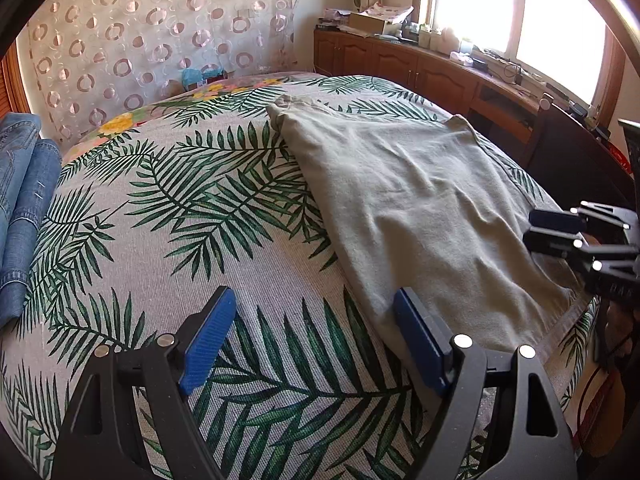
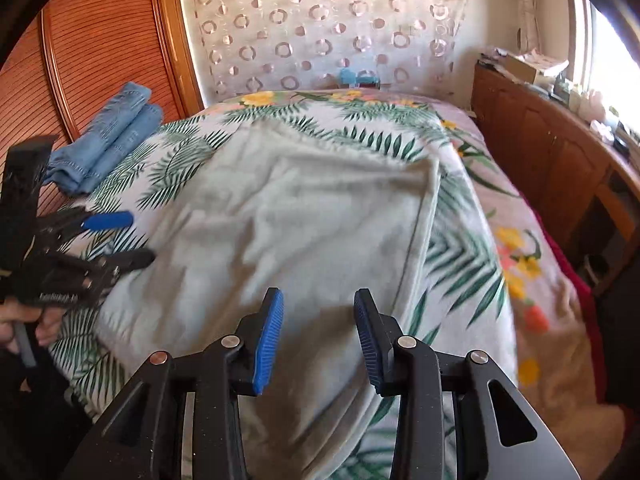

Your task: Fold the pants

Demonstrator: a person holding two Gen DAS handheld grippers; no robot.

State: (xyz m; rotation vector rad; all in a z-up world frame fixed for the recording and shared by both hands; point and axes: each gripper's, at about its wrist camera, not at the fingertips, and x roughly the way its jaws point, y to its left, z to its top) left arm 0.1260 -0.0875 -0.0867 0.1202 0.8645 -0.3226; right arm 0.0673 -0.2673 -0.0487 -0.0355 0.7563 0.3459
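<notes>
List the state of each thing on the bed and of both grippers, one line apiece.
grey-green pants: lying flat on the bed, folded over, a little wrinkled, not gripped.
blue jeans: folded, at the bed's far left edge, untouched.
leaf-print bedspread: spread smooth.
left gripper: open, empty, at the pants' near left edge.
right gripper: partly open, empty, over the pants.

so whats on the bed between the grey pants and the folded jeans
Only bare leaf-print bedspread between the grey pants and folded jeans, clearest in the left wrist view.
</notes>
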